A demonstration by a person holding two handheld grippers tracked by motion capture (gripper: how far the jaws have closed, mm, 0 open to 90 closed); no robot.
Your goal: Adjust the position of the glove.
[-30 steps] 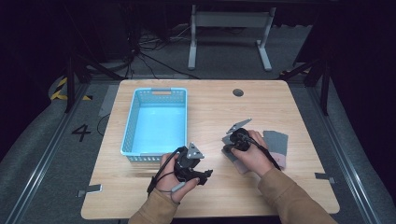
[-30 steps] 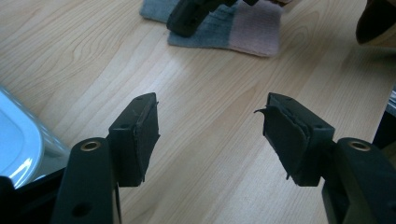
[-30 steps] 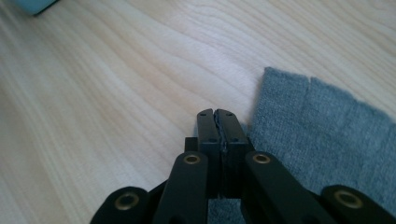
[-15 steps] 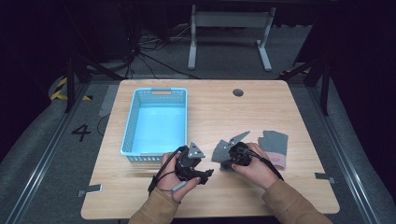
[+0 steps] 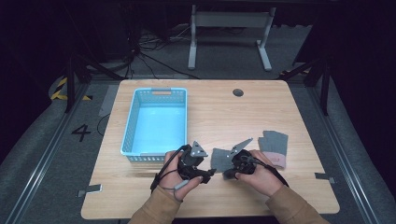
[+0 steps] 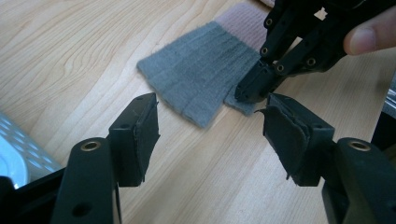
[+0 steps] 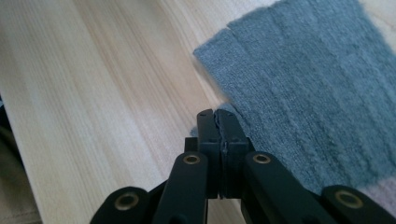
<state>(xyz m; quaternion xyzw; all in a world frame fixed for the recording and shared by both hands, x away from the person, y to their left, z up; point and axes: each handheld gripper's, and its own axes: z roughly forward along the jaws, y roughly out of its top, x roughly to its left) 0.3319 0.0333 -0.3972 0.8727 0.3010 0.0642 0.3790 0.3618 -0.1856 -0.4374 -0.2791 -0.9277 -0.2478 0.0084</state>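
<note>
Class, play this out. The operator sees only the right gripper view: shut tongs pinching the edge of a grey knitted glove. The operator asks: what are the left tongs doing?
Observer: The left tongs stand open, just short of the grey knitted glove.
Operator: Is there another glove?
Observer: Yes, a second grey glove with a pink cuff lies flat beyond the right hand.
Operator: Any container?
Observer: A light blue plastic basket stands beyond the left hand and looks empty.

grey knitted wool glove (image 6: 196,77) looking fuzzy, matt | pale wooden tabletop (image 6: 84,56) showing smooth grain | light-blue perforated plastic basket (image 5: 135,126) looking slightly glossy
</note>
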